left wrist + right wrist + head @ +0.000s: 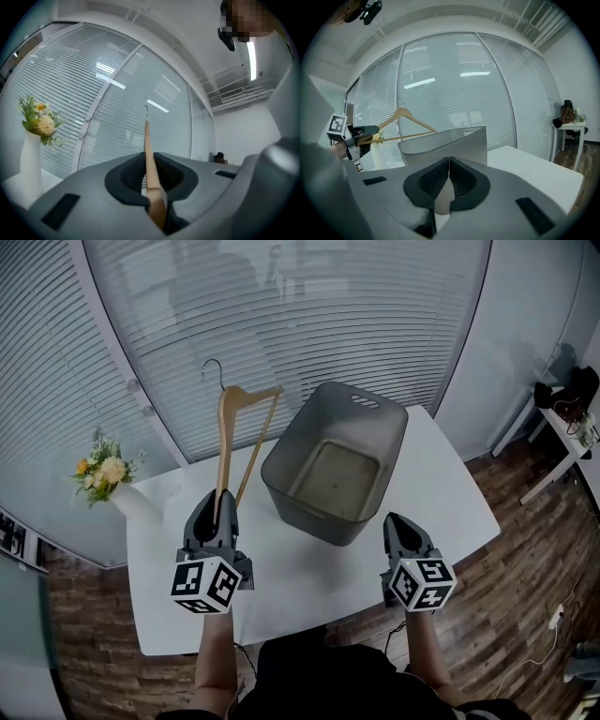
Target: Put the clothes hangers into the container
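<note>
Clothes hanger, wooden with a metal hook, is held above the white table, just left of the grey container, one end pinched in the left gripper. The right gripper hovers near the container, jaws pressed together on nothing.

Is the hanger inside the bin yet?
No, the left claw holds the hanger up in the air beside the bin, which is empty.
</note>
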Demonstrator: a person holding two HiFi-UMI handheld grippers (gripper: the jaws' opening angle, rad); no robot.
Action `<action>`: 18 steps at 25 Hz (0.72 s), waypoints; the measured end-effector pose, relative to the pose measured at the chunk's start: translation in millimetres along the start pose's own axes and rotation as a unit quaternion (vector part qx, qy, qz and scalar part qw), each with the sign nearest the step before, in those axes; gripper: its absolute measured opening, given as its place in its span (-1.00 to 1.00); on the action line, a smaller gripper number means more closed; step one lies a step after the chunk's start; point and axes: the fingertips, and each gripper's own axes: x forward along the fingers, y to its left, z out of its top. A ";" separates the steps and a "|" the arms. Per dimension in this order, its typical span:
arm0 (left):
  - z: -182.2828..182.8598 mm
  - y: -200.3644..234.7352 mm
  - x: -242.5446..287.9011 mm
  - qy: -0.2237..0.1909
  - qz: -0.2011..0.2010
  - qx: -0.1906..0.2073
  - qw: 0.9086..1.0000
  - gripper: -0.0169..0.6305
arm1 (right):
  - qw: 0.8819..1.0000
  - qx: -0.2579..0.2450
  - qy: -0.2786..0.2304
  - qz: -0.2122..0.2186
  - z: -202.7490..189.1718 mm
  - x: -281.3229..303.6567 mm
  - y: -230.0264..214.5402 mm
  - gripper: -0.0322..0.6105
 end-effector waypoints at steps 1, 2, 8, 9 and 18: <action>2.4 -3.9 2.2 -0.001 -0.005 0.003 1.000 -0.77 | 1.000 0.000 -0.002 0.000 1.7 -0.2 -0.9 -0.81; 4.6 -8.1 4.3 -0.002 -0.011 0.005 1.000 -0.77 | 1.000 0.000 -0.003 0.000 3.6 -0.5 -1.9 -0.81; 11.6 -35.0 15.9 -0.003 -0.043 0.015 0.999 -0.77 | 1.000 0.000 -0.008 -0.002 9.0 -2.2 -10.2 -0.81; 11.6 -39.1 18.1 -0.002 -0.050 0.017 0.999 -0.77 | 1.000 0.000 -0.009 -0.002 9.6 -1.8 -11.4 -0.81; 4.7 -66.9 37.1 0.042 -0.090 0.060 0.993 -0.77 | 1.000 0.003 -0.009 -0.001 9.9 -0.2 -18.8 -0.81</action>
